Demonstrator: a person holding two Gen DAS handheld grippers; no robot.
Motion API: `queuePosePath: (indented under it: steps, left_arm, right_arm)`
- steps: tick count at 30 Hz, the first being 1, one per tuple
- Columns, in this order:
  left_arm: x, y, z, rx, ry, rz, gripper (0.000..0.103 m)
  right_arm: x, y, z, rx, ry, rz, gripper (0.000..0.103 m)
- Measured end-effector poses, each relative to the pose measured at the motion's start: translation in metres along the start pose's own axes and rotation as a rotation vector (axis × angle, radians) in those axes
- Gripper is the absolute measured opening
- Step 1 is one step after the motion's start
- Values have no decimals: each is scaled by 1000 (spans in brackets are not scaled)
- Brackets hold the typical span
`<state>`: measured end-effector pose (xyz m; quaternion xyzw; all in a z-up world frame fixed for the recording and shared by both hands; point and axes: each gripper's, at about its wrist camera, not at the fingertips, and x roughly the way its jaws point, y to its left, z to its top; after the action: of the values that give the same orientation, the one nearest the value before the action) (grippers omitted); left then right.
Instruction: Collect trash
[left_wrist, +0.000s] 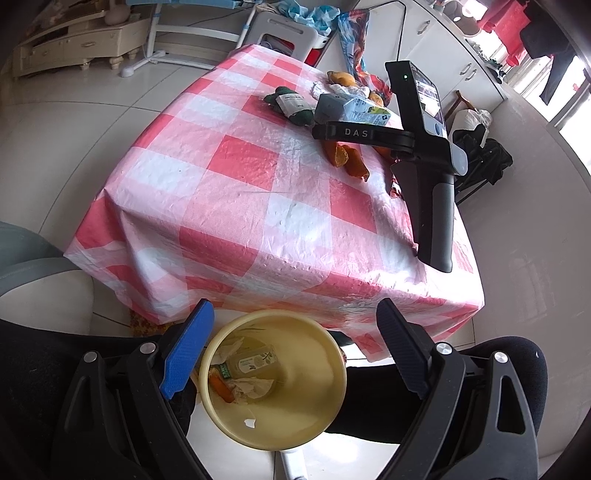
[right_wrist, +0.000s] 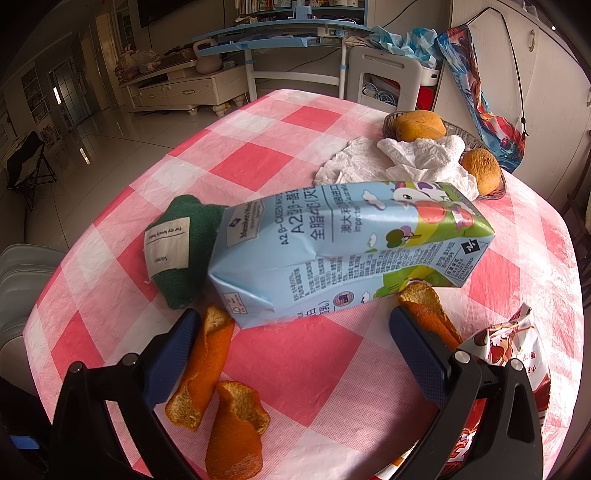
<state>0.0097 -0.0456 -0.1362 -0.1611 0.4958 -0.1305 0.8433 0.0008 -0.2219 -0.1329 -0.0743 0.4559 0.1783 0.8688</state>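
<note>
Lying on its side on the checked table (right_wrist: 288, 362), a blue milk carton (right_wrist: 343, 247) is sitting just ahead of the right gripper (right_wrist: 295, 354), whose jaws are standing wide open and gripping nothing. Orange peels (right_wrist: 207, 376) are resting beside each jaw, one strip touching the left finger. A green cloth bundle (right_wrist: 184, 251) is leaning against the carton's far end, while crumpled tissue (right_wrist: 399, 158) is spilling from a wire basket (right_wrist: 495, 192) holding two brown fruits. A snack wrapper (right_wrist: 509, 350) is lying at the right. Below the table's edge, the left gripper (left_wrist: 291, 354) is hovering, jaws spread and empty, over a yellow bin (left_wrist: 314, 369) containing a bottle, tissue and peel.
</note>
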Motion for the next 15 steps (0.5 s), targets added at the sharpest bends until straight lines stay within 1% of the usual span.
queuePosePath:
  steps: [15]
  left_arm:
    - [1, 0, 0, 3, 1, 5, 86]
  right_arm:
    - [0, 0, 0, 0, 0, 0, 98]
